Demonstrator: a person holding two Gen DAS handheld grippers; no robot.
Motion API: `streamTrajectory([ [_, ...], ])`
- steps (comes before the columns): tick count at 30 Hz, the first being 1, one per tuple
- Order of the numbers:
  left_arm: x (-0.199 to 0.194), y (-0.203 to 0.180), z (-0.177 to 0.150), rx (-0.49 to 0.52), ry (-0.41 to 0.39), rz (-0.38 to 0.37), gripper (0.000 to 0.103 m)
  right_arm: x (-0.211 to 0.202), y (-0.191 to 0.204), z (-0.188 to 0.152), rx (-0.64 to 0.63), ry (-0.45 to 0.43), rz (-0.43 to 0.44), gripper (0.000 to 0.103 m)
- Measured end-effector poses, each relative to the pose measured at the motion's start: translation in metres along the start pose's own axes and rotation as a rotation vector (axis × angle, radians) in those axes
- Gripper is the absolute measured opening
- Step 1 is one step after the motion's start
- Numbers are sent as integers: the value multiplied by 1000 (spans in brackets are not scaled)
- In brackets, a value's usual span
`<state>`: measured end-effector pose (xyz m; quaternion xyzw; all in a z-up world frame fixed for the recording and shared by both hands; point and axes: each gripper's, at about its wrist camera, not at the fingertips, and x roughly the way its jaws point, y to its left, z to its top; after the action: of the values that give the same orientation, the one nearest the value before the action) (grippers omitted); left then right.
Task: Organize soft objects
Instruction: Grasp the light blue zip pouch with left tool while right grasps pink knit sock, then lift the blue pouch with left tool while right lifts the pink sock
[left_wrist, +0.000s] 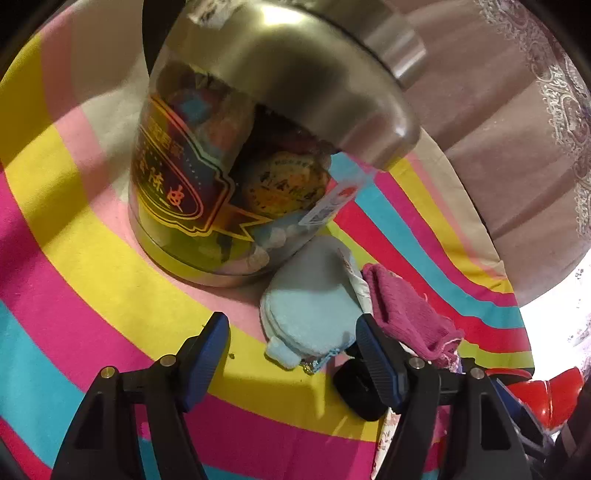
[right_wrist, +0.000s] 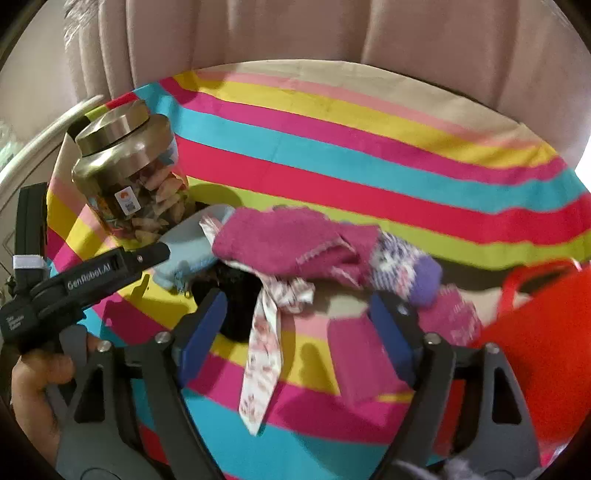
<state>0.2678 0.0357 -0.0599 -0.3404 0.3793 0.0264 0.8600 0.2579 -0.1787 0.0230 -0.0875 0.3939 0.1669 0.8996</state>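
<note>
Barely begun: soft items (right_wrist: 295, 243) lie heaped mid-frame beside the red basket (right_wrist: 535, 343); both grippers' fingers (left_wrist: 207, 354) (right_wrist: 205, 332) apart, empty.

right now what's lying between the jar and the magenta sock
The light blue zip pouch, touching the jar at its base and meeting the magenta sock on the other side. Left wrist view shows it best.

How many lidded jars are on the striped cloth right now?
1: the clear jar with a metal lid stands at the cloth's far left, beside the light blue pouch. Nothing suggests another, though the pile could hide small things.
</note>
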Motion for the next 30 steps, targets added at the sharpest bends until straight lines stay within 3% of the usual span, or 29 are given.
streamTrajectory([
  [6,10,2,0,23,-8,15,71,25,21,15,-165,-13,-60,86],
  [9,15,-4,1,38,-13,19,71,35,11,25,-96,-2,-33,86],
  [12,21,-14,1,61,-6,13,64,49,2,38,5,27,31,88],
  [19,27,-18,0,66,18,2,37,82,4,54,32,77,10,90],
  [25,33,-14,0,59,34,-20,26,105,-6,54,67,114,23,89],
  [26,33,-14,0,62,34,-23,25,106,-6,53,65,115,19,79],
  [27,34,-14,0,63,32,-24,23,108,-6,52,68,117,20,53],
  [30,33,-14,-1,61,28,-40,20,110,-5,46,64,135,38,23],
])
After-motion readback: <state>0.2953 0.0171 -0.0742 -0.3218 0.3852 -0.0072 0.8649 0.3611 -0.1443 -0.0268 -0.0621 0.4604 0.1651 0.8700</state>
